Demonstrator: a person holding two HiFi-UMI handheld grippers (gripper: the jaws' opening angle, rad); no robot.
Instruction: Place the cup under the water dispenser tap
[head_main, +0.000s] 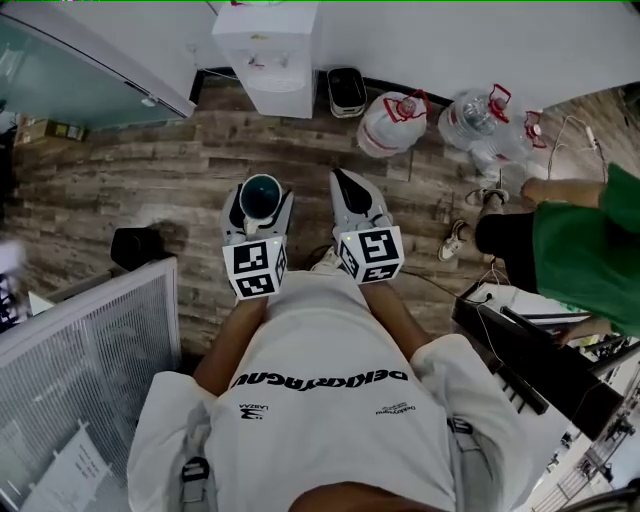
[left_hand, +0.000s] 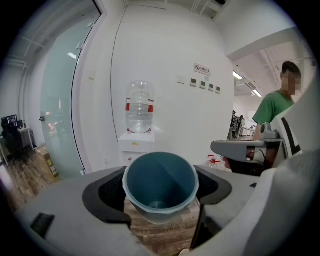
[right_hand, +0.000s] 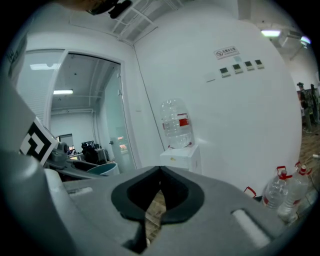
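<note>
Where the left gripper (head_main: 259, 206) closes in, its jaws stand wide and clamp a teal cup (left_hand: 160, 183) by the sides. The cup's lower wall and base are hidden behind the jaw pads, so only the rim and the inside show. The cup stands upright, mouth up and long axis vertical, its opening tipped slightly toward the gripper's camera. The right gripper (right_hand: 160, 173) beside it is empty, jaw tips meeting. The cup is held over the wood floor (head_main: 120, 190), well apart from the white water dispenser (head_main: 268, 58) straight ahead. The dispenser's taps are too small to make out, and its bottle (left_hand: 139, 107) is cut off in the head view. Spare jugs (head_main: 392, 122) stand to the right.
</note>
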